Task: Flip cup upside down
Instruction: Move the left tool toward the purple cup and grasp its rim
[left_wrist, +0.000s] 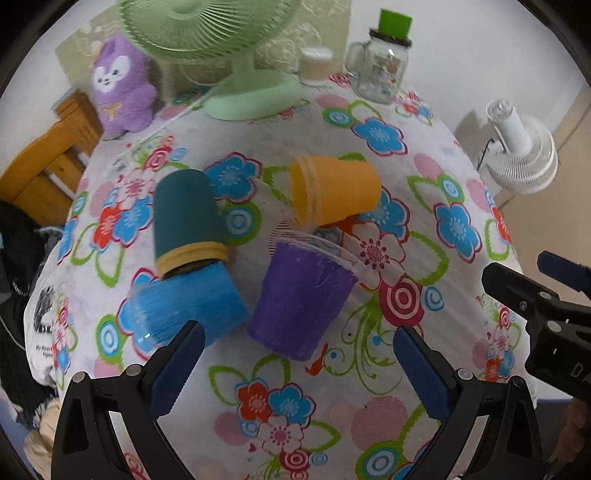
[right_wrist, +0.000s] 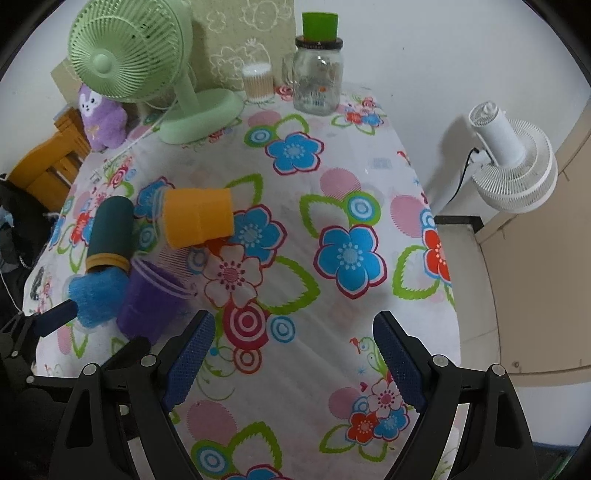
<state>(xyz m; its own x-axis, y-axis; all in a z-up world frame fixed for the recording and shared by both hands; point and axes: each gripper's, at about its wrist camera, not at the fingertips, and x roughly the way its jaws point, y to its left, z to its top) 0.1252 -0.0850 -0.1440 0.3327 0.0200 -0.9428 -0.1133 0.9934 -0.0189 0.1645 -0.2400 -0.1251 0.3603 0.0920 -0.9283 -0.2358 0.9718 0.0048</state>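
Observation:
Several cups lie on their sides on the flowered tablecloth (left_wrist: 369, 387). A purple cup (left_wrist: 301, 299) with a clear rim lies just ahead of my open left gripper (left_wrist: 299, 350), base toward me. A blue cup (left_wrist: 188, 306) lies beside the left finger. A dark teal cup with a yellow rim (left_wrist: 186, 218) and an orange cup (left_wrist: 336, 190) lie farther back. In the right wrist view the purple cup (right_wrist: 151, 299), blue cup (right_wrist: 94, 291), teal cup (right_wrist: 110, 236) and orange cup (right_wrist: 197, 218) sit at the left. My right gripper (right_wrist: 295, 345) is open and empty over bare cloth.
At the table's back stand a green desk fan (left_wrist: 236, 48), a purple plush toy (left_wrist: 120, 85), a glass jar with a green lid (left_wrist: 382, 62) and a small container (left_wrist: 316, 64). A white fan (left_wrist: 521, 147) stands off the right edge. A wooden chair (left_wrist: 48, 155) is at the left.

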